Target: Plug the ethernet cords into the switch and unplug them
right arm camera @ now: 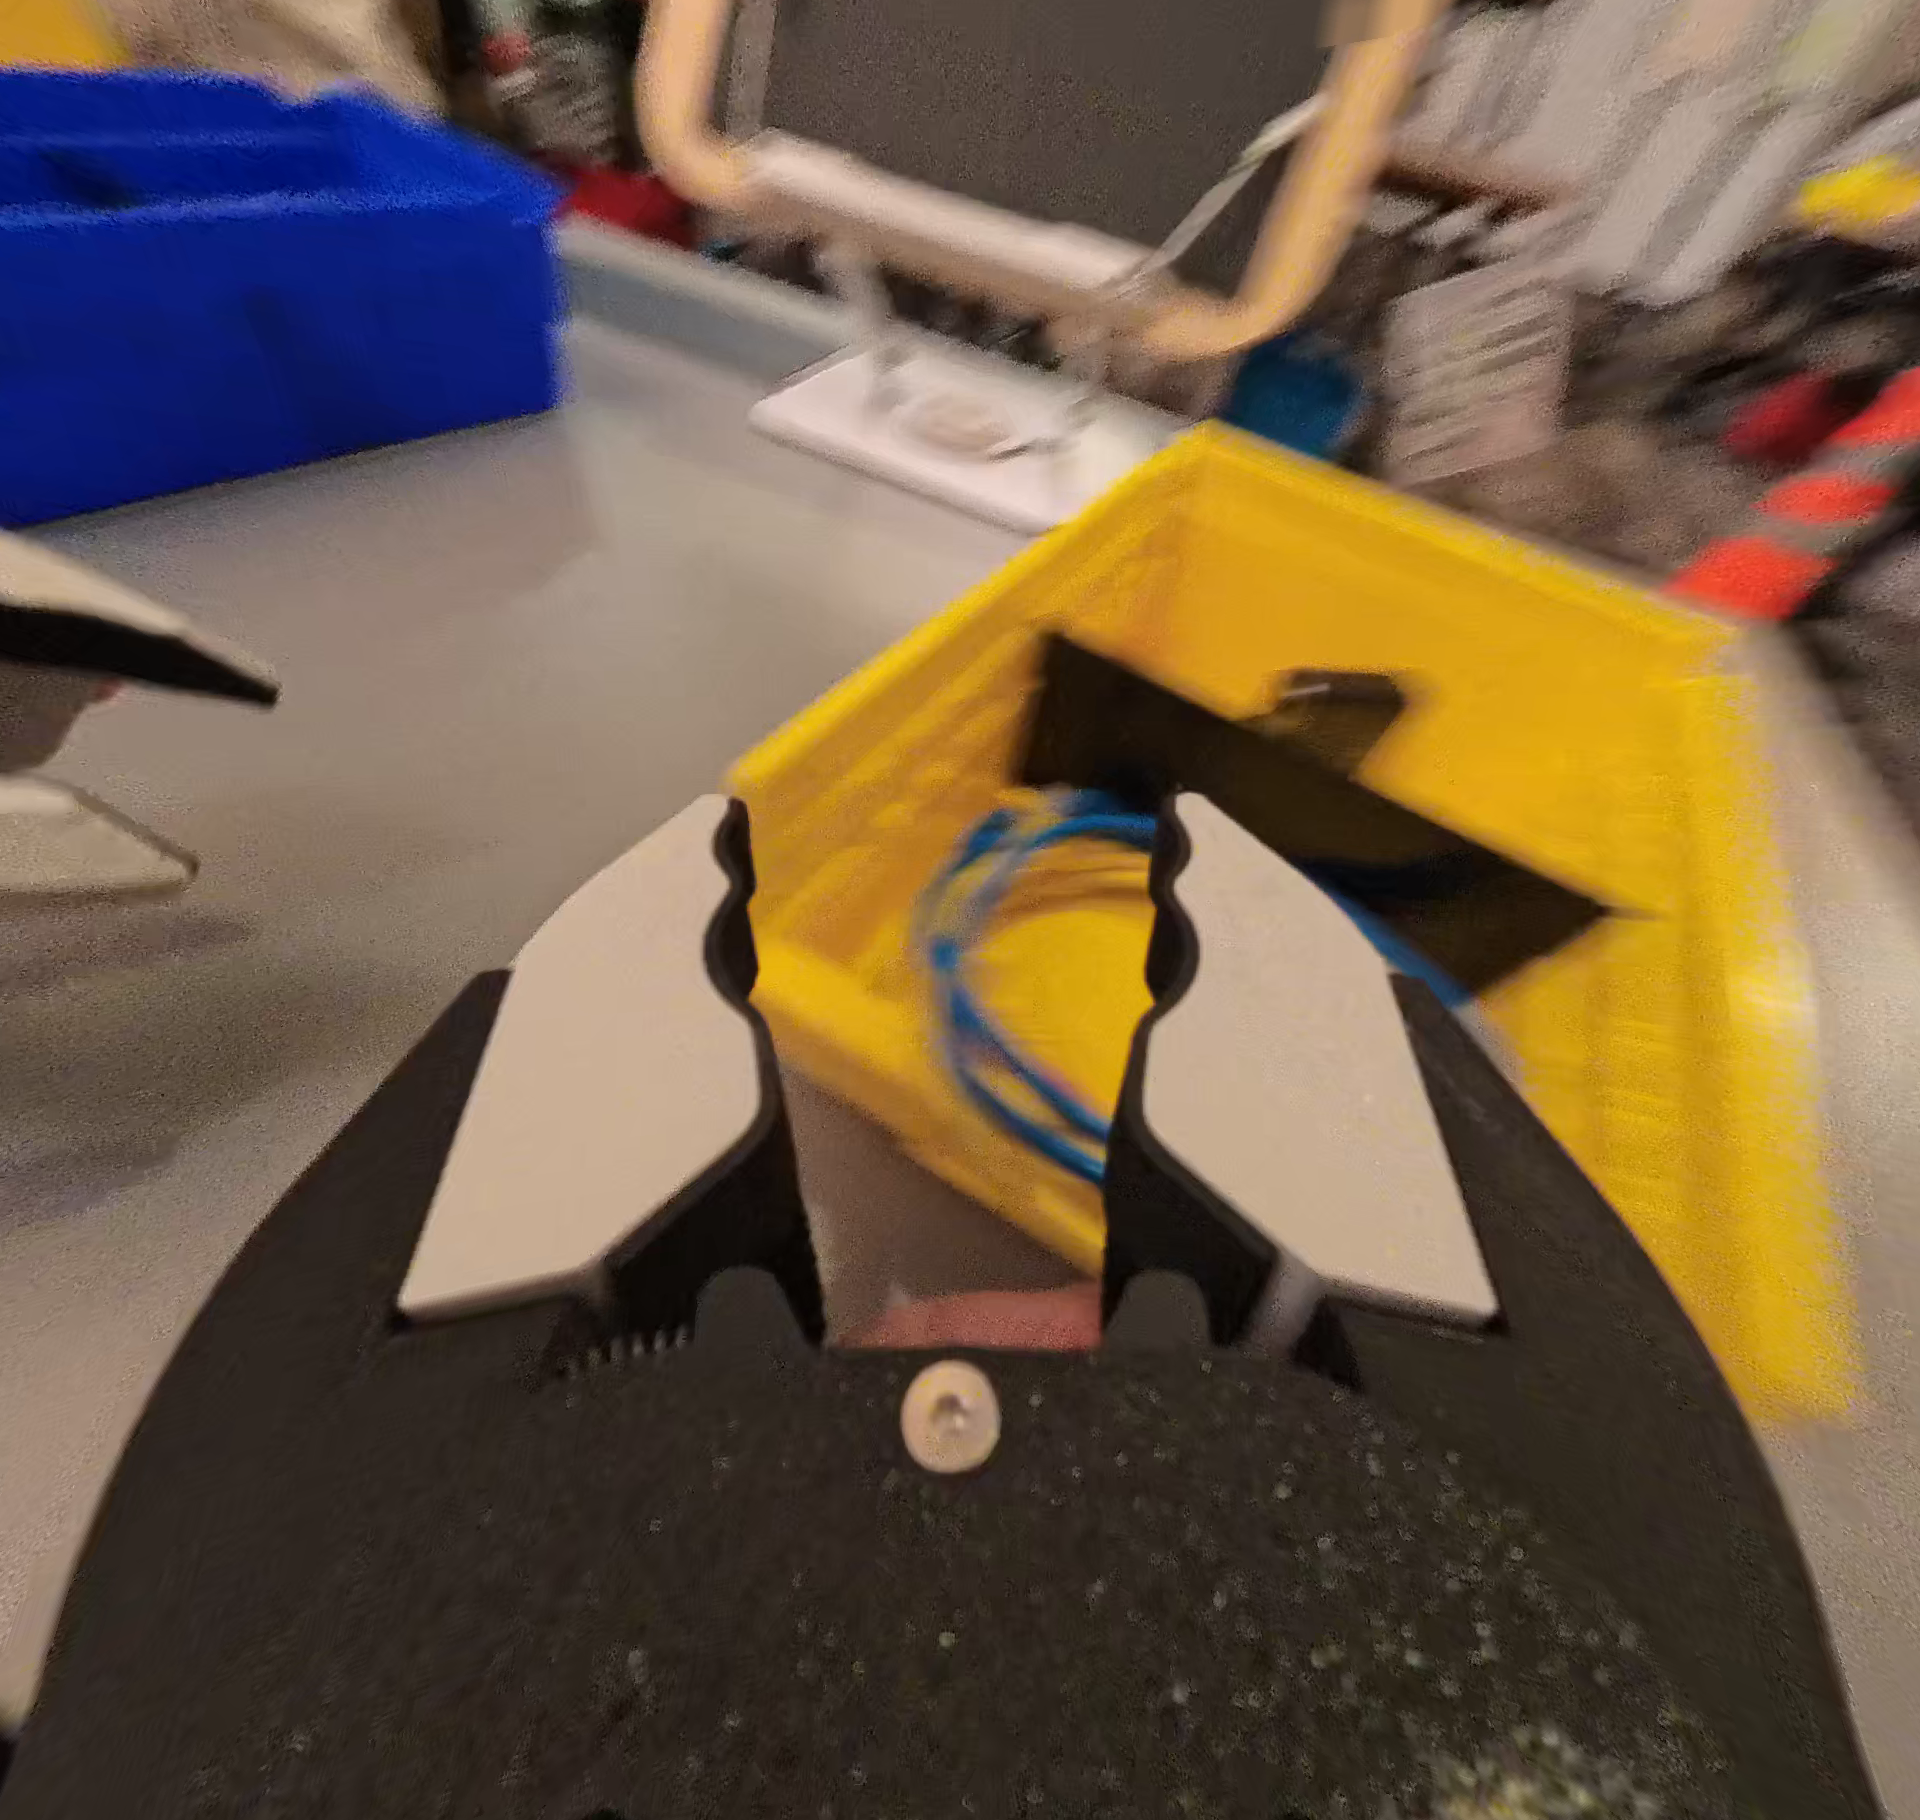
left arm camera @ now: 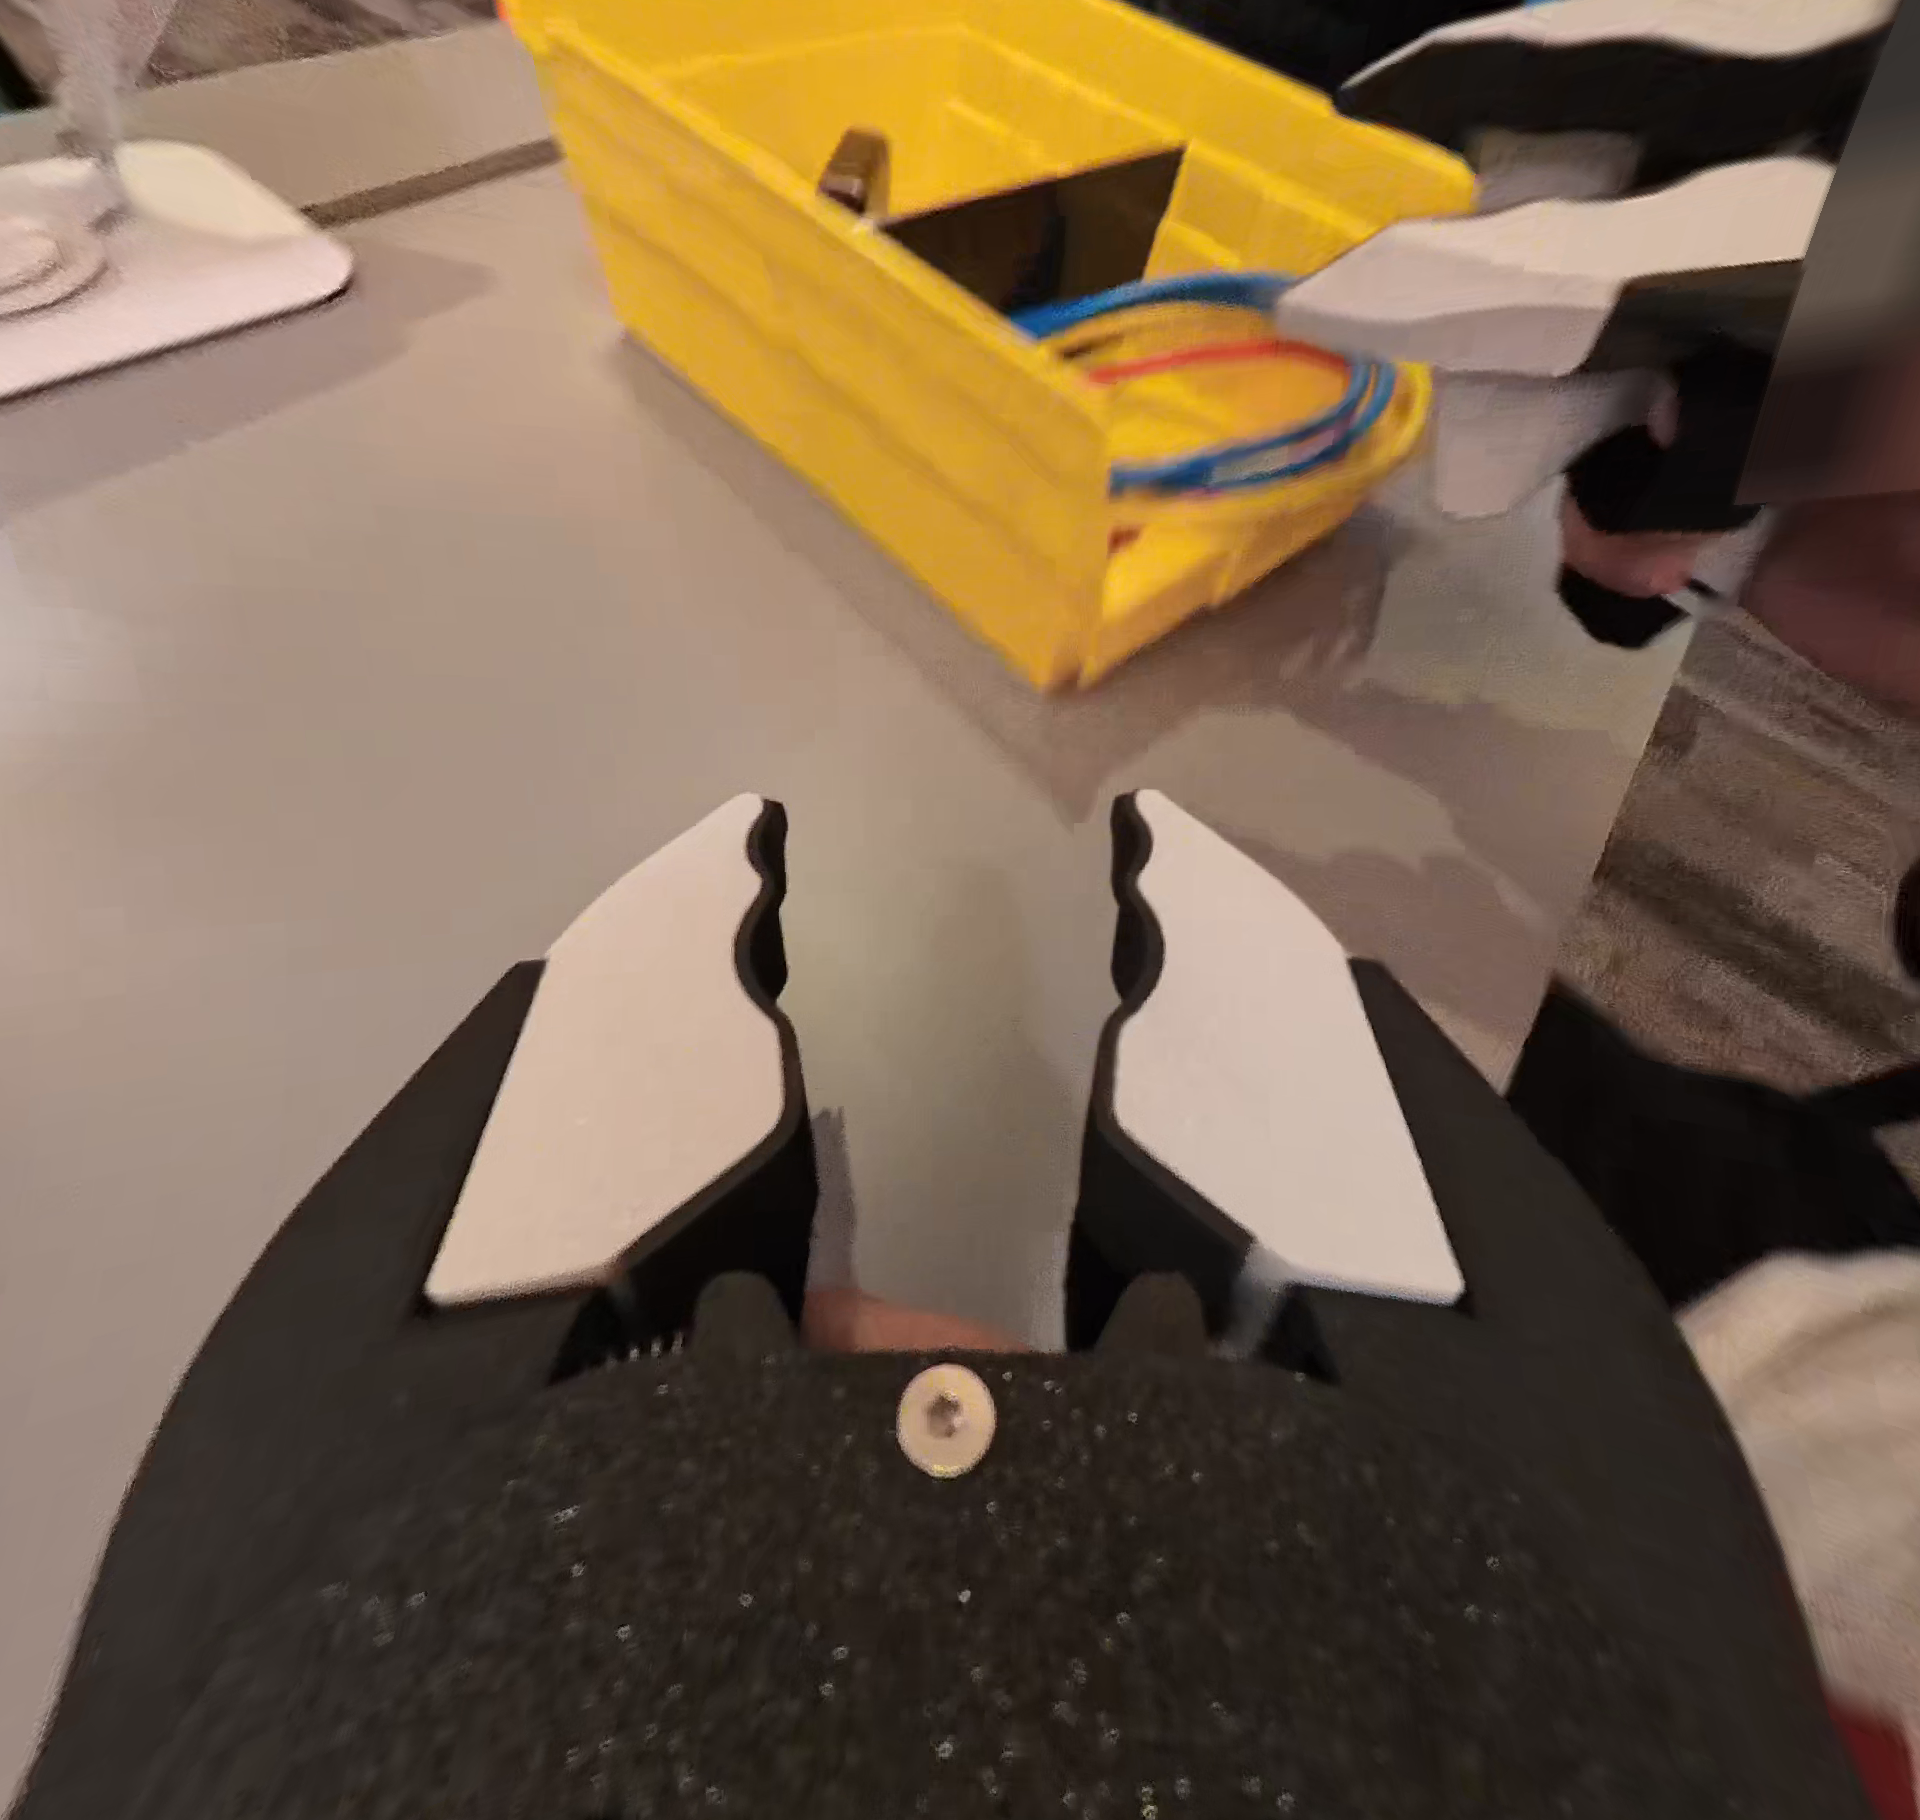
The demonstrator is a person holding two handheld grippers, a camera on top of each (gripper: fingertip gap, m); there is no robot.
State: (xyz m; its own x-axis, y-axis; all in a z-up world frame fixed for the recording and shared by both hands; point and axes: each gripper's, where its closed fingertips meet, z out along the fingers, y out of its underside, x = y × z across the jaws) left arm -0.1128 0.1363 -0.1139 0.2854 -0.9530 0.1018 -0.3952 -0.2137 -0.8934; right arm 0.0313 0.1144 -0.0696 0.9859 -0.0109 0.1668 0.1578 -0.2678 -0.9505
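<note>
Blurred close view along right tool [right arm camera: 951, 814], jaws apart, nothing between them. Just beyond the tips, yellow bin [right arm camera: 1558, 690] on grey surface [right arm camera: 468, 648], set at an angle. Inside bin, coiled blue cords [right arm camera: 961, 960] beside a black divider [right arm camera: 1247, 783]. Blue bin [right arm camera: 260, 264] far left on the surface. White flat base [right arm camera: 935, 430] farther back. Tip of other tool [right arm camera: 135, 648] at left edge. Background clutter too smeared to identify.

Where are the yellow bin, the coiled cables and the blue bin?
yellow bin [left arm camera: 831, 399]: left wrist view, on its long outer side wall.
coiled cables [left arm camera: 1247, 466]: left wrist view, on the blue loop at the bin's open front.
blue bin [right arm camera: 270, 305]: right wrist view, on its front wall.
</note>
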